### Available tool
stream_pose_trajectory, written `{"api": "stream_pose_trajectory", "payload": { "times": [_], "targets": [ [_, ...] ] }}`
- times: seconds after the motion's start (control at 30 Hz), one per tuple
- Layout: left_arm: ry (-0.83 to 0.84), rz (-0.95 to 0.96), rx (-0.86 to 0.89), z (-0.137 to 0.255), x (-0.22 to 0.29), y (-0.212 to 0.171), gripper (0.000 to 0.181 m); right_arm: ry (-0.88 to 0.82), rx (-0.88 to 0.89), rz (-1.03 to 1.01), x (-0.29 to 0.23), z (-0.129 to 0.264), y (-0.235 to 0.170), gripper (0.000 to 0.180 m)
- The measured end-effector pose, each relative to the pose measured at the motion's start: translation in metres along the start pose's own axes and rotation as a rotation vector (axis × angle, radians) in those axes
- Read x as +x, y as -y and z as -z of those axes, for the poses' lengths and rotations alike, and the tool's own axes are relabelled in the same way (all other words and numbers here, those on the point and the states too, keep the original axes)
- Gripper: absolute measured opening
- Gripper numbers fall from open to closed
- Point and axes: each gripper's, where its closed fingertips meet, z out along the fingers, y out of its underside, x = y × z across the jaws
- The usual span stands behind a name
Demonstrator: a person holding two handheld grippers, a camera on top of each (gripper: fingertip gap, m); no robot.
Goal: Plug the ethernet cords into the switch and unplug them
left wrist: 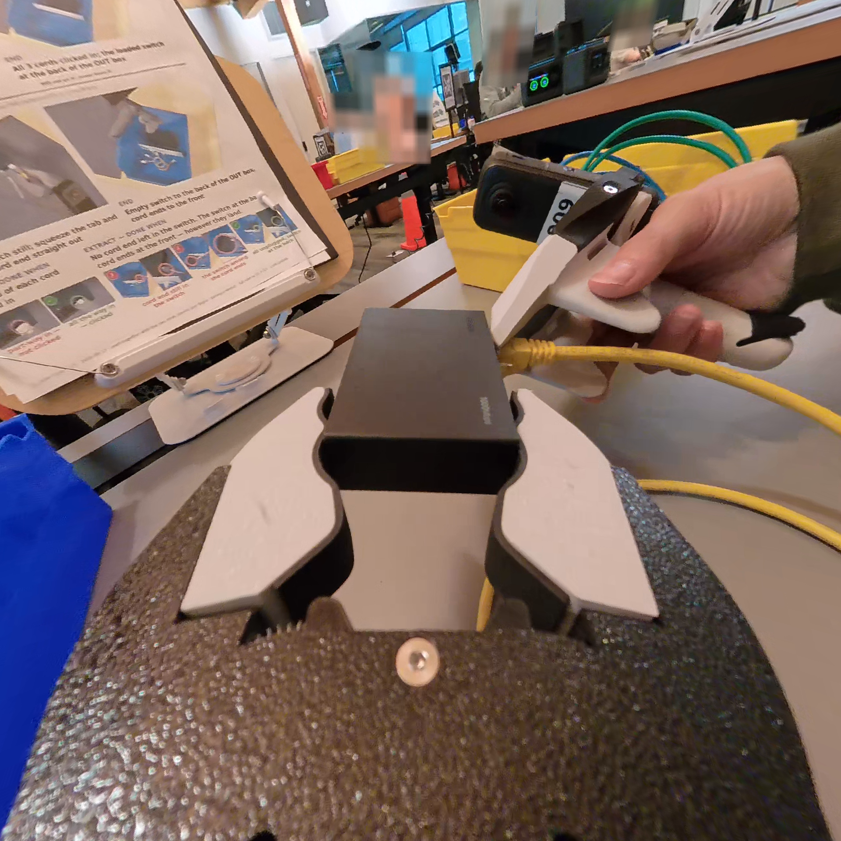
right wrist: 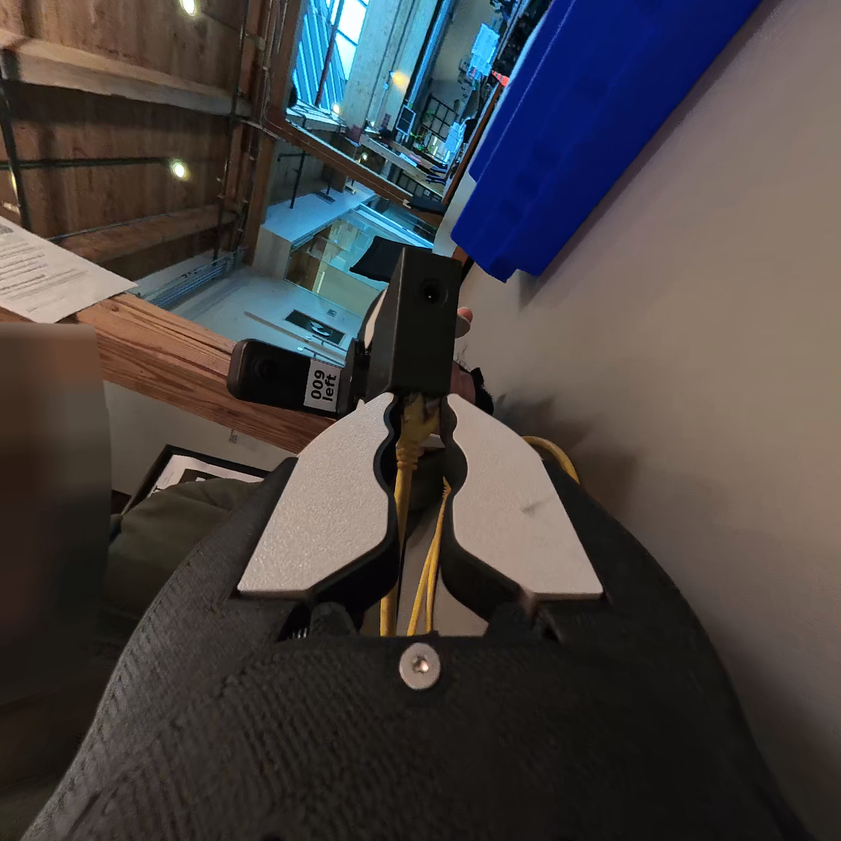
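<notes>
A black ethernet switch (left wrist: 418, 377) is held above the grey table by my left gripper (left wrist: 421, 409), whose white fingers are shut on its near end. A yellow ethernet cord (left wrist: 660, 368) runs in from the right, and its plug (left wrist: 523, 352) sits at the switch's right side. My right gripper (right wrist: 416, 405) is shut on that yellow plug (right wrist: 416, 425) at the switch's port face; the switch (right wrist: 421, 327) stands end-on in the right wrist view. The right gripper also shows in the left wrist view (left wrist: 514, 336), held by a hand (left wrist: 710, 255).
An instruction sheet on a wooden stand (left wrist: 150, 218) stands at the back left. A blue bin (left wrist: 41, 569) is at the left and shows in the right wrist view (right wrist: 591, 127). A yellow bin (left wrist: 482, 245) with green and blue cords (left wrist: 660, 136) is behind the right gripper.
</notes>
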Motion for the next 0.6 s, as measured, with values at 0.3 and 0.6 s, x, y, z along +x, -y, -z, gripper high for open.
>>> {"api": "stream_pose_trajectory", "payload": {
  "times": [0.3, 0.6],
  "targets": [
    [-0.025, -0.041, -0.002, 0.0014, 0.0026, -0.004, 0.072, 0.034, 0.003, -0.036, 0.0036, -0.0006, -0.0054, 0.015],
    [-0.085, -0.037, 0.03, 0.0017, 0.0048, -0.0036, 0.072, 0.009, -0.027, 0.014, 0.001, 0.0002, -0.0084, 0.015]
  ]
}}
